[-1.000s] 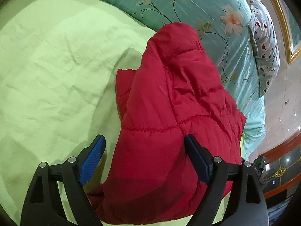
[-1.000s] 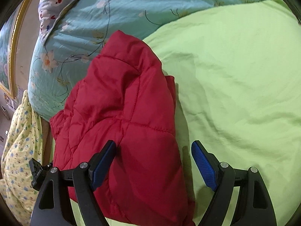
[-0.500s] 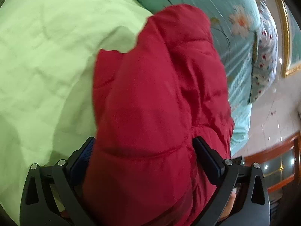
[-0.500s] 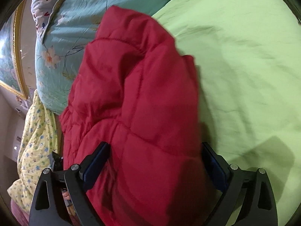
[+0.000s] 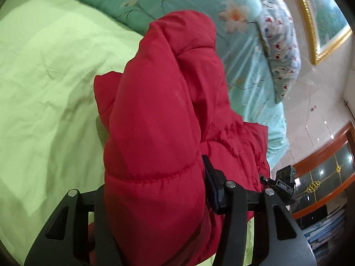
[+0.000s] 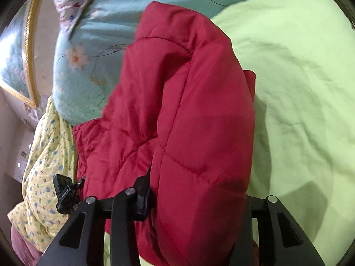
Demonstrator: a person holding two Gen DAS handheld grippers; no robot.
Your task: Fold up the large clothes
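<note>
Both claws — left gripper (image 5: 155, 197) and right gripper (image 6: 197, 199) — have just closed onto the near end of the red padded jacket (image 5: 159, 110), its length running away toward the floral quilt (image 5: 244, 51).

Left tool (image 5: 155, 188), jaws just closed, pinching red padded jacket (image 5: 168, 102)

Both wrist views look steeply down, close; they share the red jacket (image 5: 159, 122) (image 6: 188, 115).
</note>
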